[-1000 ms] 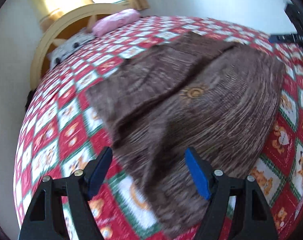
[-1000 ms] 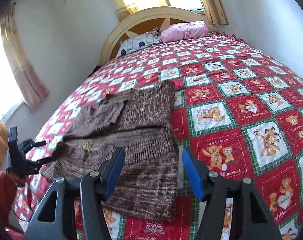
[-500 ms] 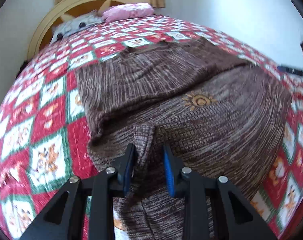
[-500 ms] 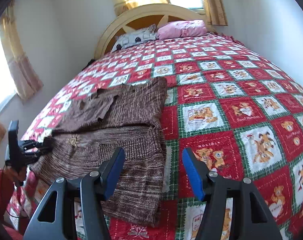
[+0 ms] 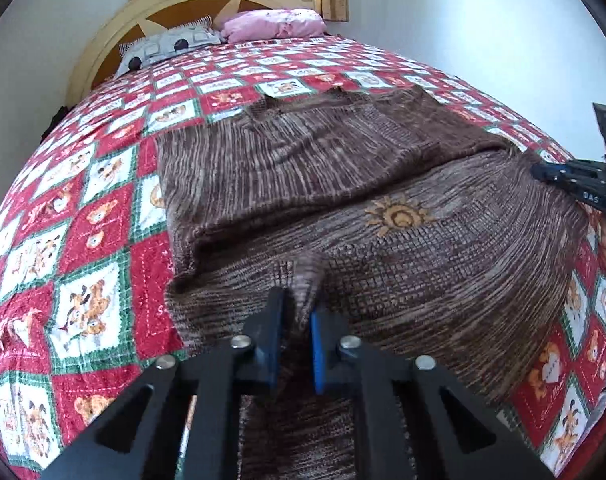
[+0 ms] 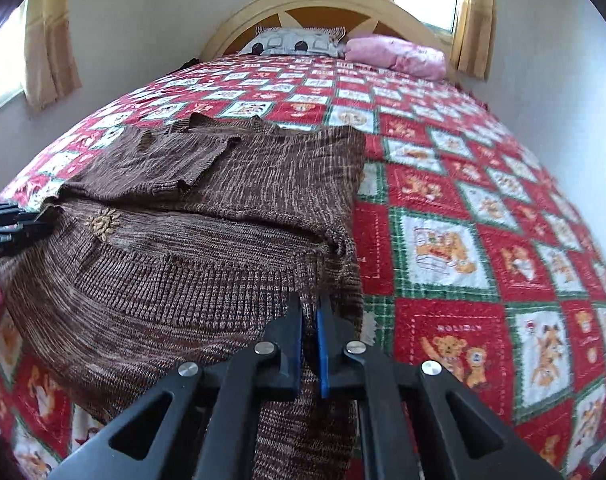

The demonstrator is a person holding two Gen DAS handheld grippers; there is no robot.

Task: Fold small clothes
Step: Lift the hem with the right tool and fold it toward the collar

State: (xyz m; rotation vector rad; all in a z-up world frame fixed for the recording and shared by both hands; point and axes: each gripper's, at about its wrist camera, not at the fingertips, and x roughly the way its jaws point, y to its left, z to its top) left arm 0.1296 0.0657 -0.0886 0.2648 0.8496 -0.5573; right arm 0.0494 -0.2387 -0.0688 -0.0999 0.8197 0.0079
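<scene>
A brown knitted sweater (image 5: 383, 200) with an orange sun patch (image 5: 397, 218) lies spread on the bed, its sleeves folded over the body. My left gripper (image 5: 299, 308) is shut on a pinched fold at the sweater's near hem. In the right wrist view the same sweater (image 6: 183, 240) fills the left half. My right gripper (image 6: 311, 312) is shut on the sweater's near right hem corner. Each gripper shows at the edge of the other's view, the right one (image 5: 583, 188) and the left one (image 6: 11, 228).
The bed has a red, green and white teddy-bear quilt (image 6: 463, 240). A grey pillow (image 6: 295, 42) and a pink pillow (image 6: 395, 56) lie by the cream headboard (image 6: 323, 0). White walls and curtained windows surround the bed.
Both grippers have closed on the sweater's near hem: the left one pinched it half a second ago, the right one moved down and left and shut since then.
</scene>
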